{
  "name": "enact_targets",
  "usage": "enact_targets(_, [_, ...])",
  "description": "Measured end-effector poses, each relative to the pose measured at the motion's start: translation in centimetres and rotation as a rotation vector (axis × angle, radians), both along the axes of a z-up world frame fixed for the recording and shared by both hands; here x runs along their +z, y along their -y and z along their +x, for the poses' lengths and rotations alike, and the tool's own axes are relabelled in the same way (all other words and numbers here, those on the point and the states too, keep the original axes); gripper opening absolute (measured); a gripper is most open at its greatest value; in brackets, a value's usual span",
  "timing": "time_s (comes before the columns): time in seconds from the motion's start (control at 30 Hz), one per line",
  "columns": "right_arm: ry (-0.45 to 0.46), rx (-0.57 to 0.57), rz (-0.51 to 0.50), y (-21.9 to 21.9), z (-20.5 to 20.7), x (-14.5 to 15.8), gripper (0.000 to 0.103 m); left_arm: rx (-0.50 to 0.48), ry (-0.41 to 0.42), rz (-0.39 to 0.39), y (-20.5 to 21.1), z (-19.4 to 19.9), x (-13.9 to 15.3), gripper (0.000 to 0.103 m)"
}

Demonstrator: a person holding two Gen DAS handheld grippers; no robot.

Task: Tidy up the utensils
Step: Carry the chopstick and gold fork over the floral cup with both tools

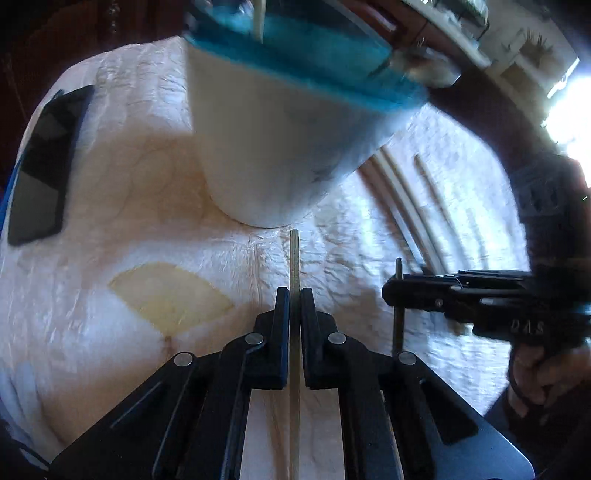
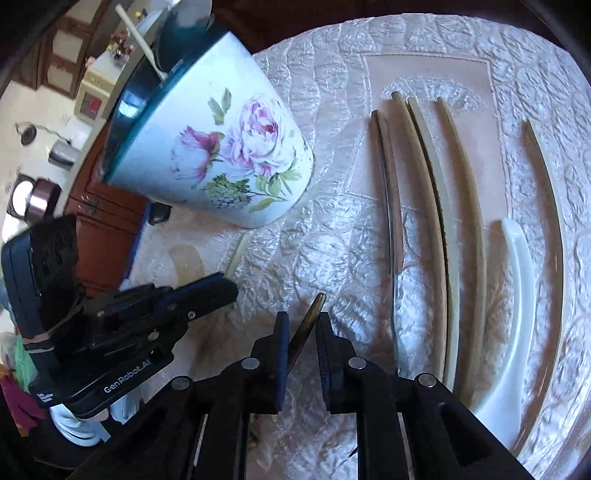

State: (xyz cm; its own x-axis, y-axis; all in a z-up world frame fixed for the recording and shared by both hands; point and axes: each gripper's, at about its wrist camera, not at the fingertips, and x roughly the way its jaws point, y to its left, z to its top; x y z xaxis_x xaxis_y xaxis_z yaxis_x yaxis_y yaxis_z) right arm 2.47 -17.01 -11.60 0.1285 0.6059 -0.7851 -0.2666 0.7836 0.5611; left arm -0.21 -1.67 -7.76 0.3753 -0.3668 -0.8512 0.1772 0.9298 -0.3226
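From the left wrist camera, the left gripper [image 1: 294, 295] is clenched on a pale chopstick [image 1: 294, 258], which runs straight out between its fingers and points at the foot of the white pot [image 1: 266, 147] just ahead. The stick is held along the line of the fingers, probably so it can be tipped up and dropped through the pot's blue rim [image 1: 306, 62] — where one pale utensil [image 1: 258, 18] already stands. To the right, the right gripper [image 1: 399, 295] grasps a dark stick upright.

From the right wrist camera, the right gripper [image 2: 303, 332] is closed on a dark chopstick [image 2: 308, 325], held aslant between the pads. The flowered pot [image 2: 221, 147] stands to the left on the white cloth [image 2: 332, 240]. The remaining utensils [image 2: 436, 221] lie side by side on the cloth to the right, with a white spoon [image 2: 517, 277] among them — likely laid out in a row for picking one at a time
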Motion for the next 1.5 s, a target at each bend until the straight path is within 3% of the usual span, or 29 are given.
enact_targets(0.2, [0.118, 0.046, 0.117, 0.9, -2.3, 6.4, 0.006, 0.031, 0.106, -0.108, -3.2, -3.0, 6.0, 0.004])
enact_targets(0.37, [0.199, 0.063, 0.171, 1.3, -3.4, 10.3, 0.006, 0.063, 0.211, -0.151, -5.2, -4.9, 11.0, 0.004])
enact_targets(0.67, [0.339, 0.048, 0.239, 4.1, -2.7, 17.6, 0.006, 0.104, 0.422, -0.177, -7.9, -5.1, 19.3, 0.004])
enact_targets(0.9, [0.474, -0.030, 0.214, 4.5, 0.0, 23.0, 0.006, 0.178, 0.580, -0.120, -8.0, -1.8, 24.1, 0.004])
enact_targets(1.13, [0.557, -0.082, 0.126, 1.9, 3.6, 25.0, 0.006, 0.244, 0.635, -0.060, -6.8, 3.0, 24.3, 0.004])
enact_targets(1.5, [0.558, -0.062, -0.027, -2.8, 8.0, 20.3, 0.006, 0.315, 0.643, 0.060, -4.7, 7.8, 19.7, 0.004])
